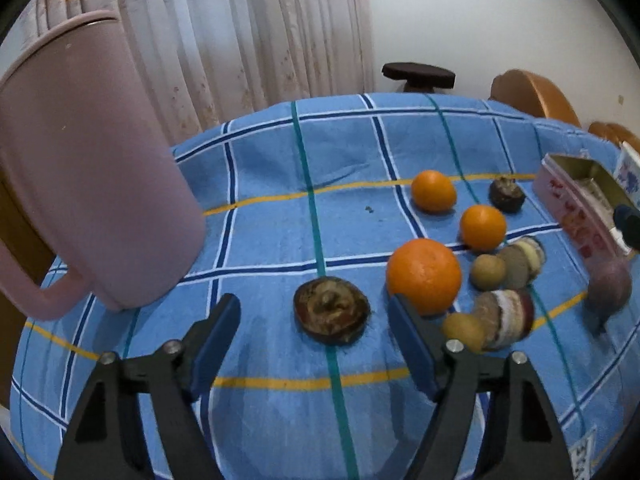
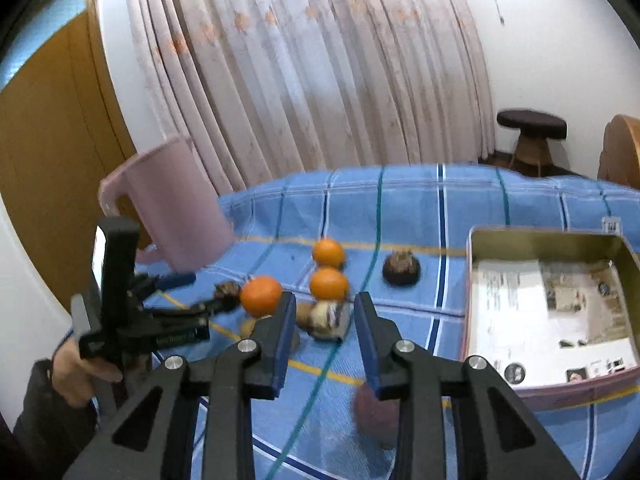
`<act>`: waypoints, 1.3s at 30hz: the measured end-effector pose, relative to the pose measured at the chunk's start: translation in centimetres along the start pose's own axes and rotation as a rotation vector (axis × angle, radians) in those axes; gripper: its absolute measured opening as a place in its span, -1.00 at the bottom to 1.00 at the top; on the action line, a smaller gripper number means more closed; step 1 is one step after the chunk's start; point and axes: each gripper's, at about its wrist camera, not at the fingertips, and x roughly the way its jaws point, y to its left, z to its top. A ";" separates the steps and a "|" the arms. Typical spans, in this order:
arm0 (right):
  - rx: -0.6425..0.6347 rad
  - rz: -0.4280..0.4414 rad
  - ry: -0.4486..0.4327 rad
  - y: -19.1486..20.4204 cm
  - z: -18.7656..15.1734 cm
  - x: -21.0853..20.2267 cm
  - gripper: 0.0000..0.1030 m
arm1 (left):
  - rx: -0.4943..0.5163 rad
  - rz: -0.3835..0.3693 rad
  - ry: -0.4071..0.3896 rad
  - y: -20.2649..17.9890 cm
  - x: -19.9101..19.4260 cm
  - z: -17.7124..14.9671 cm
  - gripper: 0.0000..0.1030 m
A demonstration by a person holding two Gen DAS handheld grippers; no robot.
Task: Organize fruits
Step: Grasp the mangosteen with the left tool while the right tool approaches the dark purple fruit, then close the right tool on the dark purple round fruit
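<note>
Three oranges (image 1: pixel 424 276) (image 1: pixel 483 227) (image 1: pixel 433 191) lie on the blue checked tablecloth (image 1: pixel 272 224). A dark brown fruit (image 1: pixel 331 310) lies between the fingers of my open left gripper (image 1: pixel 316 312). Another dark fruit (image 1: pixel 507 195) lies further back. Small tan fruits (image 1: pixel 488 271) and blurred striped pieces (image 1: pixel 508 314) lie to the right. A purple fruit (image 1: pixel 609 286) sits near the tin. My right gripper (image 2: pixel 325 312) is open and empty, above the striped fruit (image 2: pixel 326 318). The left gripper (image 2: pixel 176 316) shows in the right wrist view.
A pink jug (image 1: pixel 80 168) stands at the left. An open tin box (image 2: pixel 552 308) with papers inside stands at the right. A dark stool (image 2: pixel 532 136) and wooden chairs (image 1: pixel 536 96) stand beyond the table. A curtain (image 2: pixel 320 72) hangs behind.
</note>
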 end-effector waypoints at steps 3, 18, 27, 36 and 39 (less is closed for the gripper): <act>0.053 0.022 0.010 -1.4 -0.3 -0.1 -0.37 | -0.003 -0.009 0.024 0.0 0.9 0.0 0.19; 0.137 0.016 0.055 -3.3 -3.8 -2.7 0.26 | -0.171 -0.046 -0.089 3.6 -1.3 -0.3 -0.09; 0.190 -0.092 0.128 -3.6 -3.9 0.8 0.26 | -0.196 -0.098 -0.294 1.2 -6.6 0.7 -0.09; 0.222 -0.321 0.149 -3.1 -2.3 5.4 0.27 | -0.165 -0.154 -0.337 -0.6 -7.1 1.0 -0.09; 0.208 -0.329 0.153 -3.3 -1.8 6.2 0.19 | -0.169 -0.161 -0.333 -0.4 -6.9 1.0 -0.09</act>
